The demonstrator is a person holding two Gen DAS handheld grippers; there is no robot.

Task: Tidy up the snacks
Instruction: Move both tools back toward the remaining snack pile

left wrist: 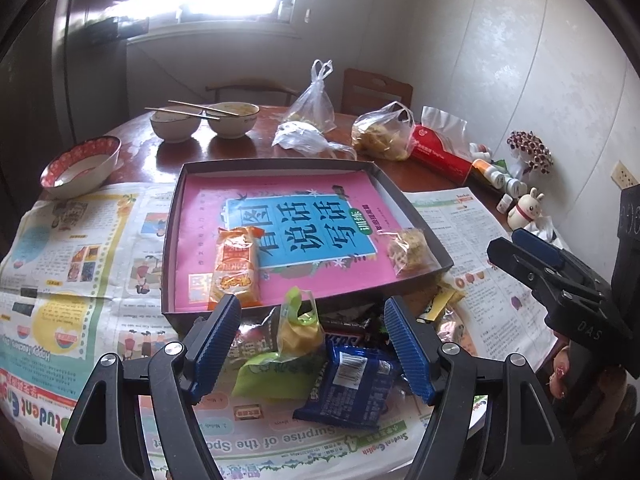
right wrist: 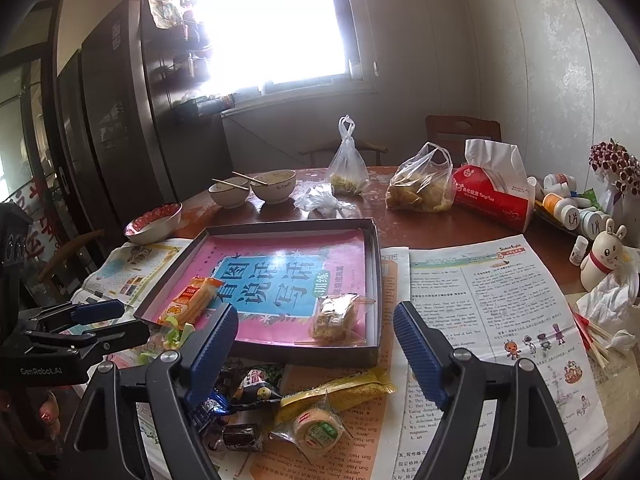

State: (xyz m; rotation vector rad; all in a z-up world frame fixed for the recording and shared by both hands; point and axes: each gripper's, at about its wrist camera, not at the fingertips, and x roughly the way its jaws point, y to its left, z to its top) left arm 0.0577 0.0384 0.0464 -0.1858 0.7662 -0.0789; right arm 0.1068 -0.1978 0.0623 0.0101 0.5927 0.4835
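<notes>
Left wrist view: left gripper (left wrist: 314,344) gapes empty over a dark blue foil snack packet (left wrist: 352,384) in the loose pile before the shallow grey cardboard box (left wrist: 420,216). Right gripper (right wrist: 314,346) likewise unclenched. Crowded wrappers risk a double pick.

Hidden and cut-off parts, both wrist views.
My left finger (left wrist: 218,334) covers the near end of the orange wafer pack (left wrist: 235,268); the snack pile (left wrist: 320,344) hides the tray's (left wrist: 276,166) near wall. My right gripper (left wrist: 532,264) runs out of the left wrist view's right edge. Window (right wrist: 276,24) glare is blown white. Bottle labels (right wrist: 572,216) are too small to read.
</notes>
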